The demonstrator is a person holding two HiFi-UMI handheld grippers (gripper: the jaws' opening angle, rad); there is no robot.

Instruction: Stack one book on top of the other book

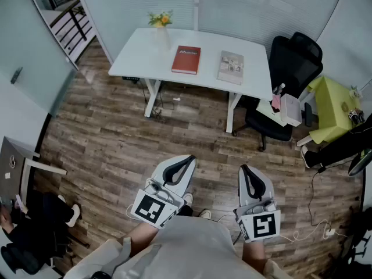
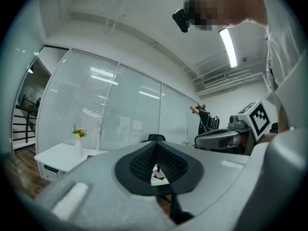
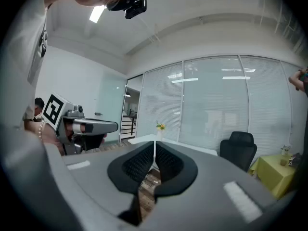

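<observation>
Finding: task not begun. Both books lie flat on the white bench. The red book is just right of the flower vase. The grey book lies further right of the vase, apart from the red one, with bare bench top between them. Neither rests on the other.

The left tongs and right tongs are held at the person's waist, well short of the vase, over the wooden floor. Both pairs are fully closed with nothing between them. In my judgement this is a carrying posture: nothing is within reach, so there is no cause to open them.

Only the head view shows the two books and their spacing. The left gripper view shows the vase and a bench corner, with the right tongs alongside. The right gripper view takes in the vase and the office chair. In neither gripper view can a book be made out.
</observation>
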